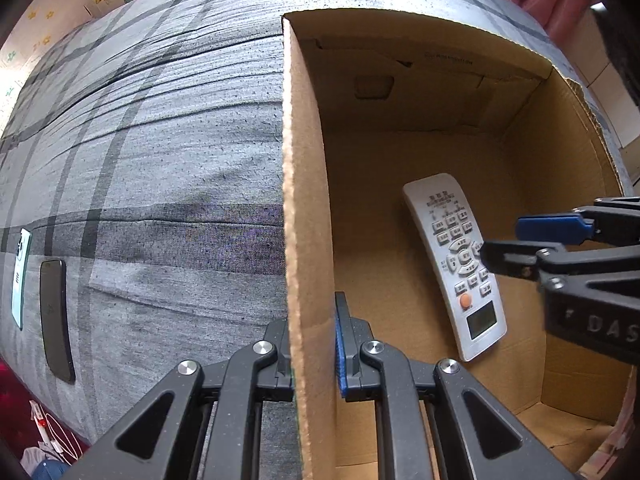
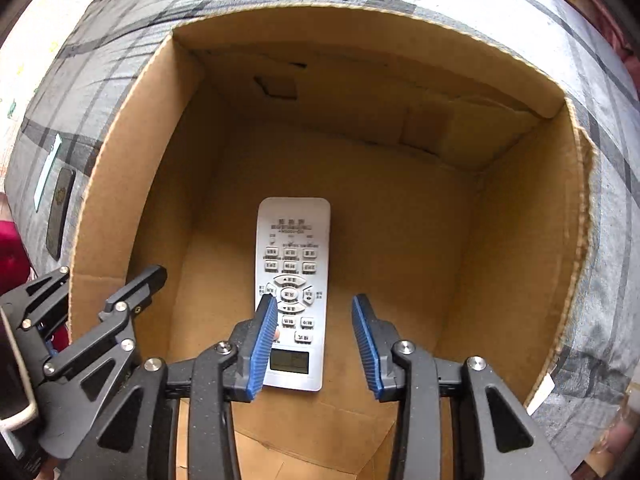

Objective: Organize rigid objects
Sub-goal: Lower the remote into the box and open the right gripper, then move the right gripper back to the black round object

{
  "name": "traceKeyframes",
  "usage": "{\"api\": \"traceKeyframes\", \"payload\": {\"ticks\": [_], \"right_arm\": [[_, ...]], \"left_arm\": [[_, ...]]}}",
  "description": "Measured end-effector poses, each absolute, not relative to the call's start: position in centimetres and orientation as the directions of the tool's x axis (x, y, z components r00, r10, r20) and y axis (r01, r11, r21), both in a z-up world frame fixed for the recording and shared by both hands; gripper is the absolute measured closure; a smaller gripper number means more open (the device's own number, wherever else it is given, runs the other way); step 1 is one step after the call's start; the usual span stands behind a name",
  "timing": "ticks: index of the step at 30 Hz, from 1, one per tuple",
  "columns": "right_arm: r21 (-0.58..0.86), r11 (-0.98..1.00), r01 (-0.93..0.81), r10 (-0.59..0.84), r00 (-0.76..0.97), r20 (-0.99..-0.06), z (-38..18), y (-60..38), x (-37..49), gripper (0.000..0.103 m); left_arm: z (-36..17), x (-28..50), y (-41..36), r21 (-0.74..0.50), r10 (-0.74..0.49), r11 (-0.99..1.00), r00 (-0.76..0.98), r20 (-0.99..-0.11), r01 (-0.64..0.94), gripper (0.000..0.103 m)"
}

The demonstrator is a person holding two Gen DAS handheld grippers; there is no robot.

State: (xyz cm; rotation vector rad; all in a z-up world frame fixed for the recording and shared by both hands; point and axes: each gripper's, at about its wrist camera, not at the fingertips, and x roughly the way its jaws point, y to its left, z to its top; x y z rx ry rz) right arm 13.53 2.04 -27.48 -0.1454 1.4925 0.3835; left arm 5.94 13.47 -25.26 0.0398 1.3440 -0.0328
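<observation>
My right tool (image 2: 314, 344) hangs open, pointing straight down over the remote (image 2: 294, 264) flat on the box (image 2: 120, 216) floor — its length runs away from me. Left tool (image 1: 314, 344) is clamped on the box wall — phones (image 1: 52, 312) wait on the bed (image 1: 168, 140).

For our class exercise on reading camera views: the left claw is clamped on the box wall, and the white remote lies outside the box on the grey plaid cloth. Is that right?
Not quite. The left claw is clamped on the wall of the cardboard box, but the white remote lies inside the box, on its floor, not on the grey plaid cloth. The right wrist view shows this best.
</observation>
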Motion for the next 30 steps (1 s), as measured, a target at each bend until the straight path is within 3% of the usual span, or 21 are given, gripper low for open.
{"api": "traceKeyframes", "payload": {"ticks": [13, 16, 18, 30], "right_arm": [[0.146, 0.940, -0.309, 0.196, 0.135, -0.971, -23.1, 0.5, 12.1, 0.047], [0.137, 0.944, -0.301, 0.194, 0.168, -0.967, -21.8, -0.1, 11.9, 0.039], [0.135, 0.949, -0.285, 0.193, 0.189, -0.963, -21.0, -0.8, 11.7, 0.026], [0.086, 0.976, -0.199, 0.146, 0.307, -0.941, -17.0, -6.6, 10.7, 0.003]], "left_arm": [[-25.5, 5.9, 13.0, 0.028, 0.018, 0.999, 0.219, -0.976, 0.044, 0.090], [-25.5, 5.7, 12.8, 0.041, 0.029, 0.998, 0.225, -0.974, 0.049, 0.090], [-25.5, 5.6, 12.8, 0.037, 0.026, 0.998, 0.226, -0.974, 0.046, 0.090], [-25.6, 5.5, 12.5, 0.052, 0.039, 0.997, 0.229, -0.973, 0.052, 0.090]]}}
